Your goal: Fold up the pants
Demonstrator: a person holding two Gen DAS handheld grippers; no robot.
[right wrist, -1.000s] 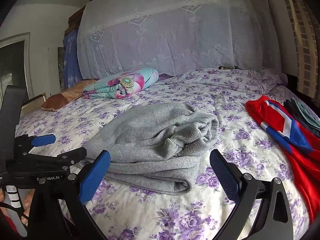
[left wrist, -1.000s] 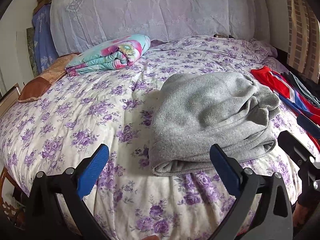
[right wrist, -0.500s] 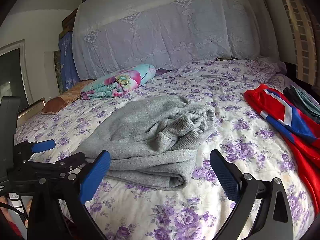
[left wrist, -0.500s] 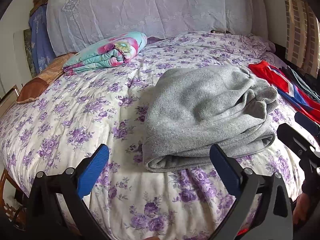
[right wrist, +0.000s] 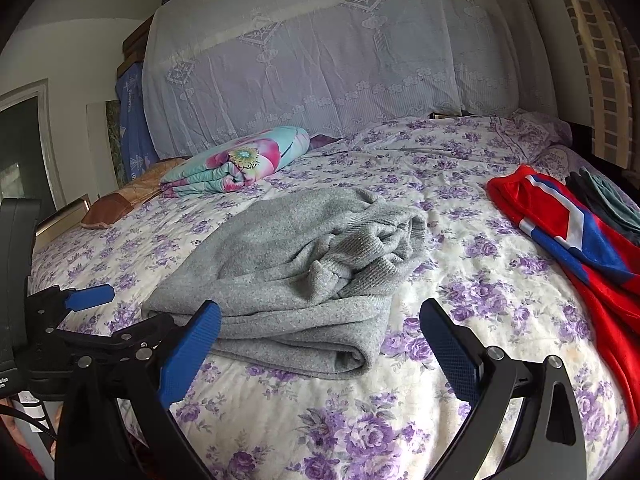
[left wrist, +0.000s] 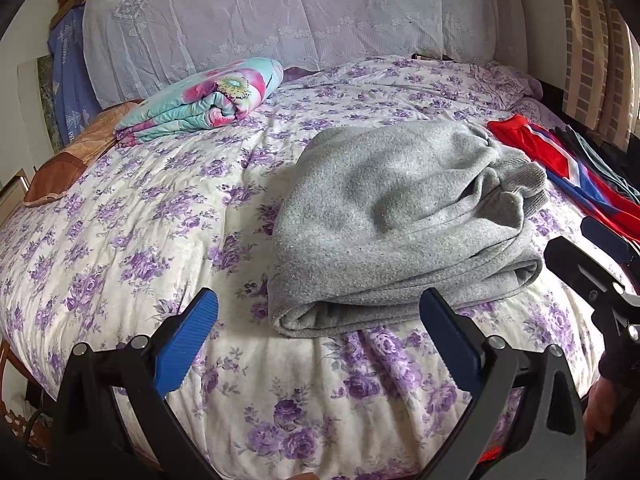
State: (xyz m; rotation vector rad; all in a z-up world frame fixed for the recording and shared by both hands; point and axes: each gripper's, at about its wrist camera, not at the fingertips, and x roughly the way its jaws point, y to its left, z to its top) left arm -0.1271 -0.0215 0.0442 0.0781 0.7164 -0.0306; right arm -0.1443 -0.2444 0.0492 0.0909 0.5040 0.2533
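Grey fleece pants (left wrist: pixel 392 224) lie folded into a thick bundle on the flowered bedspread (left wrist: pixel 140 216), ribbed cuffs bunched at the right end. In the right wrist view the same pants (right wrist: pixel 296 264) sit left of centre. My left gripper (left wrist: pixel 318 340) hangs open near the bed's front edge, just short of the bundle's folded edge, nothing between its blue pads. My right gripper (right wrist: pixel 320 344) is open too, held off the bundle's near right corner. The left gripper's body (right wrist: pixel 86 320) shows at the left of the right wrist view.
A red, white and blue garment (right wrist: pixel 568 236) and a dark one (right wrist: pixel 604 200) lie at the bed's right side. A rolled floral quilt (left wrist: pixel 204 102) and a brown pillow (left wrist: pixel 64 168) sit at the back left. A lace-covered headboard (right wrist: pixel 340 64) stands behind.
Both grippers have drawn back a little from the bed and tilted upward, so the pants sit slightly lower and farther off. The pants have not moved; both grippers stay open.
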